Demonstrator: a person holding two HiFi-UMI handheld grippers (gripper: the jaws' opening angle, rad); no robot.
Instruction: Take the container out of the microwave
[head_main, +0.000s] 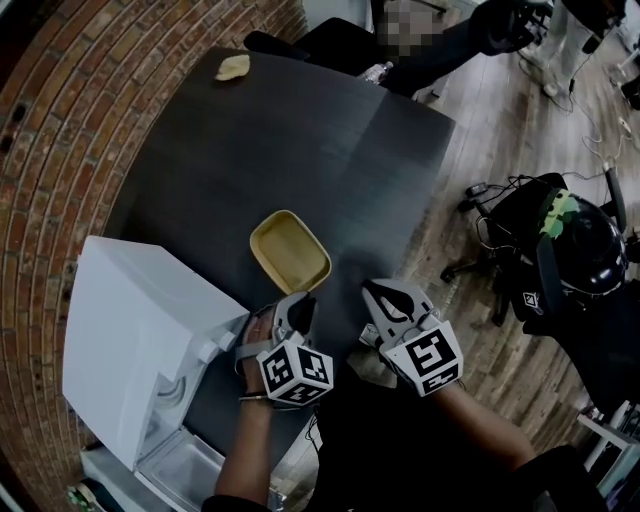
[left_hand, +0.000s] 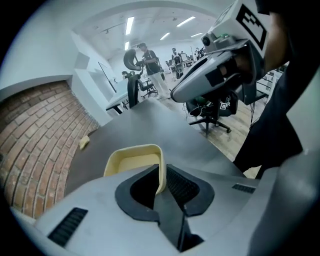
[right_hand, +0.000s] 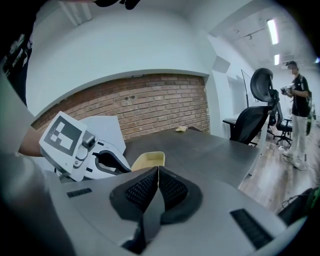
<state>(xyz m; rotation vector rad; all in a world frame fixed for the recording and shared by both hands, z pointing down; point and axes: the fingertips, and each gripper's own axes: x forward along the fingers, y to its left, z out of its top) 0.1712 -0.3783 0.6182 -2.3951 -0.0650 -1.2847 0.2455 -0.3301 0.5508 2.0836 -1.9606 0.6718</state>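
**A:** Two things: where's the yellow container (head_main: 290, 250), and how are the jaws?

**B:** It sits on the dark table (head_main: 330, 140), outside the white microwave (head_main: 140, 340). My left gripper (left_hand: 161, 176) straddles its near rim, jaws slightly apart, not pinching. My right gripper (right_hand: 158, 181) is closed on nothing. I judge the container to be light, stiff, smooth plastic, and the rim wall is the hold.

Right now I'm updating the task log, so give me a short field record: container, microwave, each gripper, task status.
container: yellow, looks empty, on the dark table, outside the microwave
microwave: white, at the table's left side, door looks open
left gripper: jaws slightly apart astride the container's near wall, a gap on one side
right gripper: jaws together, nothing between them
task status: container already out; left gripper not yet clear of it
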